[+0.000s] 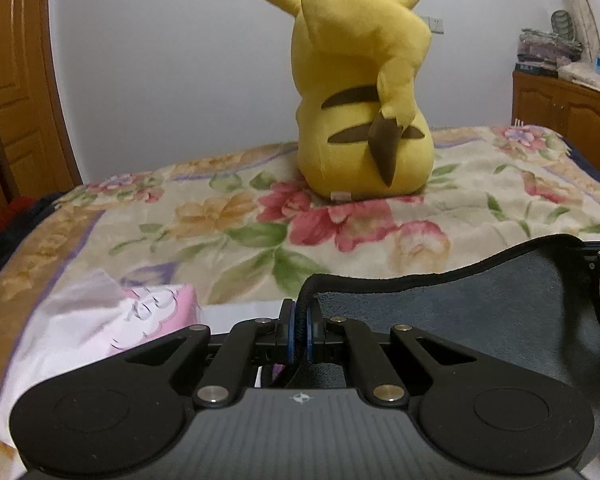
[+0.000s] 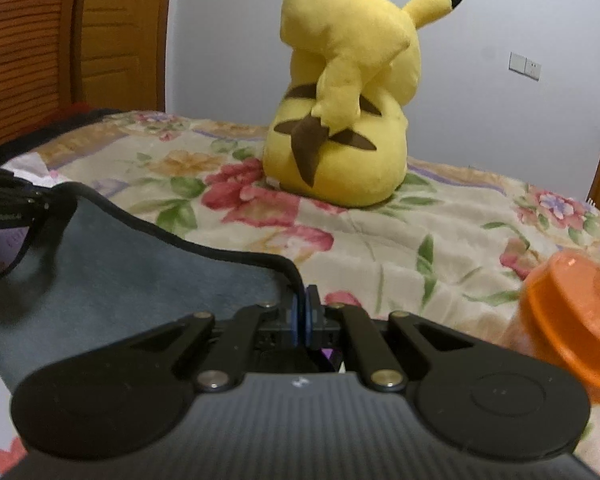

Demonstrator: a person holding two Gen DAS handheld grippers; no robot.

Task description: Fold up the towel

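Grey terry cloth with a black stitched hem, the towel (image 1: 480, 320) fills the lower right of the left wrist frame and the lower left of the right wrist frame (image 2: 112, 276), sagging between two clamps. The left gripper (image 1: 301, 326) is pinched closed on one hem corner; the right gripper (image 2: 301, 318) is pinched closed on the other. A yellow plush toy (image 1: 360, 92) sits upper centre on the floral blanket (image 1: 228, 216). An orange plastic lid (image 2: 572, 316) shows at lower right.
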